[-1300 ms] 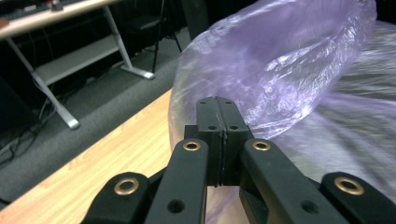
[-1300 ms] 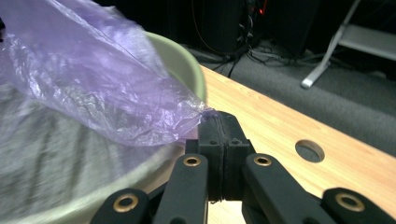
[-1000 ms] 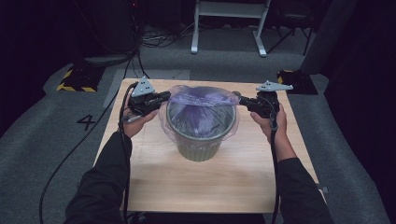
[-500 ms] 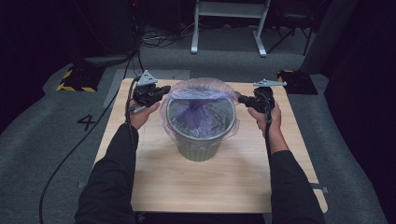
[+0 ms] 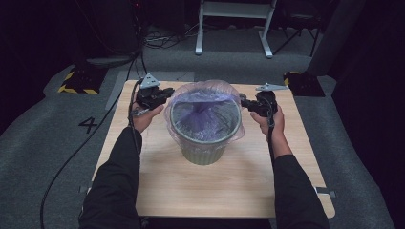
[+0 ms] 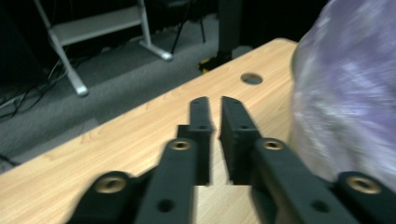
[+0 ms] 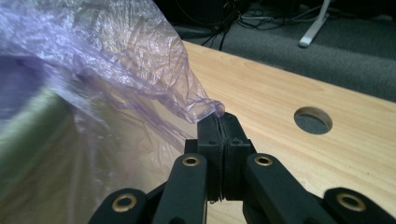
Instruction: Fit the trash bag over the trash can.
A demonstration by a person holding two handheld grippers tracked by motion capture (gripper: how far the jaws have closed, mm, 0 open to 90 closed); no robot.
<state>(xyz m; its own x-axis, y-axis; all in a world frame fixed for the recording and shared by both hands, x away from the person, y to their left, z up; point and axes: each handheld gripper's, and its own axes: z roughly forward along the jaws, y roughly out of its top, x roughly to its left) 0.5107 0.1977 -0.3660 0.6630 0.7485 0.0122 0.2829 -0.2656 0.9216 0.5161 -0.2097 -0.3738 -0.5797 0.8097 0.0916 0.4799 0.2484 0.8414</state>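
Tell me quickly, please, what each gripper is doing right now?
Left gripper: jaws just parted slightly, nothing between them, beside the purple bag.
Right gripper: shut on the bag's edge.

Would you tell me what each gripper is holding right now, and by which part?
The right gripper pinches the purple bag by its edge. The left gripper holds nothing; its jaws have just been opening.

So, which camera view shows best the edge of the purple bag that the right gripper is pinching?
The right gripper view: the right gripper is shut on a puckered corner of the purple bag, seen close and sharp. The high view shows the whole bag over the bin, the pinch tiny. The left gripper view gives a blurred side.
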